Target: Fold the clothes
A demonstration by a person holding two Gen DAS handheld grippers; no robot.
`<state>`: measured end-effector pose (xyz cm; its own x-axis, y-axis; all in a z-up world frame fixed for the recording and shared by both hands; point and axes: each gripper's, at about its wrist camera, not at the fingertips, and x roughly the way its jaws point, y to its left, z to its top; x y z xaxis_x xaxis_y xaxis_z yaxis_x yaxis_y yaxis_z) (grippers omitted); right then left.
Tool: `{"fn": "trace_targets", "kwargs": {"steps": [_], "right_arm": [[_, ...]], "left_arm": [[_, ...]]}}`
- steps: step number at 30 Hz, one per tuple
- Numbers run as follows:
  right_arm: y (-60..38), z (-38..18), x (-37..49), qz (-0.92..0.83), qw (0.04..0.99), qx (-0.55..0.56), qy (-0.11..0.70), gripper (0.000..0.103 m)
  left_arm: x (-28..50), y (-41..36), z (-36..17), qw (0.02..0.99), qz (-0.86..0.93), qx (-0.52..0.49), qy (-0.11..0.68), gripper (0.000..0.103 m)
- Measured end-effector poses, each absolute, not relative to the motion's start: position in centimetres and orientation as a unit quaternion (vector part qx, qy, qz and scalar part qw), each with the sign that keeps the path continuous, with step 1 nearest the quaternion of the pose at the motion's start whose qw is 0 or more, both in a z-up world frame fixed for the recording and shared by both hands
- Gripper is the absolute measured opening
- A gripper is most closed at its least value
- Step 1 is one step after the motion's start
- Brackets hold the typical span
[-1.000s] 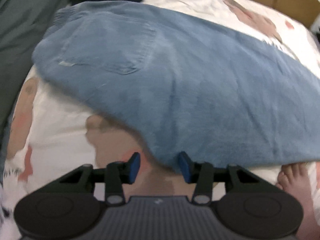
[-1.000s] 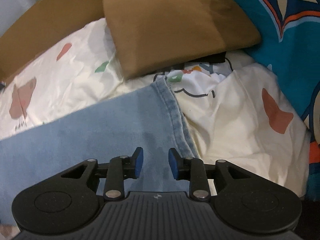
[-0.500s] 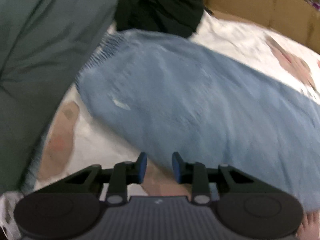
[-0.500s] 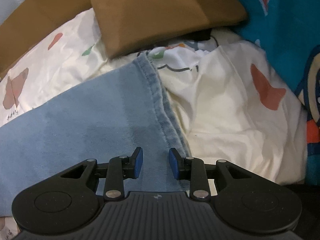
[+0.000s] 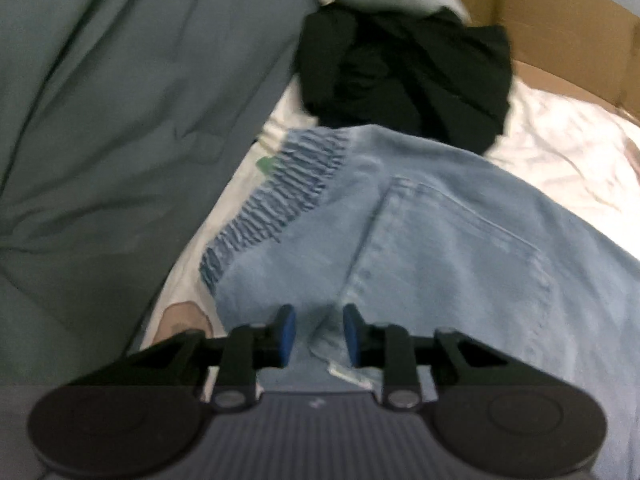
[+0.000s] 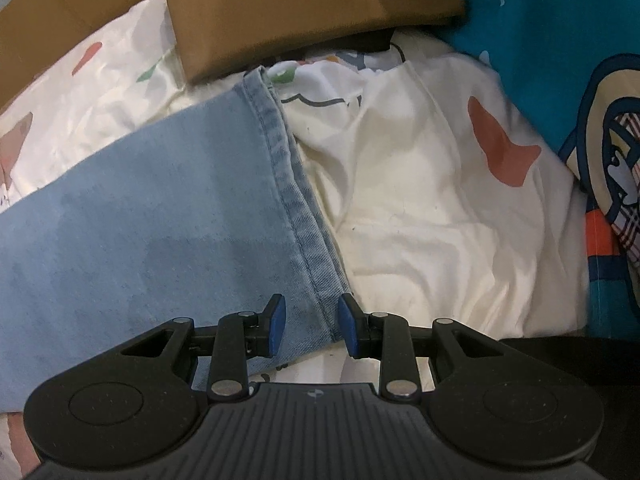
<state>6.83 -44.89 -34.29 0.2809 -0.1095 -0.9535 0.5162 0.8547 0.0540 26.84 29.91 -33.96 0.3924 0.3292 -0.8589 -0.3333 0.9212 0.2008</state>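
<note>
Light blue jeans point(image 5: 460, 240) spread flat along the bed, over a white printed sheet point(image 6: 420, 184). Elastic waistband point(image 5: 276, 196) at one end, beside a grey-green blanket point(image 5: 120, 120) and a heap of black cloth point(image 5: 404, 76); a back pocket just past it. Leg hem point(image 6: 296, 200) at the other end, close to a brown pillow point(image 6: 296, 4) and a teal patterned cover point(image 6: 560, 40). Brown cardboard point(image 5: 560, 24) along the far edge of the bed.

Left claw point(image 5: 316, 338) low over the seat of the jeans near the waistband, jaws just narrowed yet apart, denim and a small white tag showing in the gap, pads not seen pressing. Right claw point(image 6: 308, 326) straddling the hem's near corner, jaws apart, cloth between them but not pinched.

Likely step: taking hold of both ends for the first fold. Next move calls for closing on the hem corner and on the waist edge, both layers caught, then lifting one end over toward the other with edges kept lined up.
</note>
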Motion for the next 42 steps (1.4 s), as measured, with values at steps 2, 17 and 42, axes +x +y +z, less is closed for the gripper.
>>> {"fn": "trace_targets", "kwargs": {"steps": [2, 17, 42], "right_arm": [[-45.0, -34.4, 7.0, -0.202, 0.776, 0.183, 0.568, 0.036], [-45.3, -35.0, 8.1, -0.209, 0.772, 0.187, 0.570, 0.037], [-47.3, -34.4, 5.3, -0.219, 0.766, 0.225, 0.562, 0.038]], "left_arm": [[27.3, 30.7, -34.1, 0.839, 0.209, -0.015, 0.502, 0.020], [31.2, 33.1, -38.5, 0.794, 0.214, -0.020, 0.568, 0.020], [40.0, 32.8, -35.2, 0.819, 0.182, -0.028, 0.544, 0.020]]}}
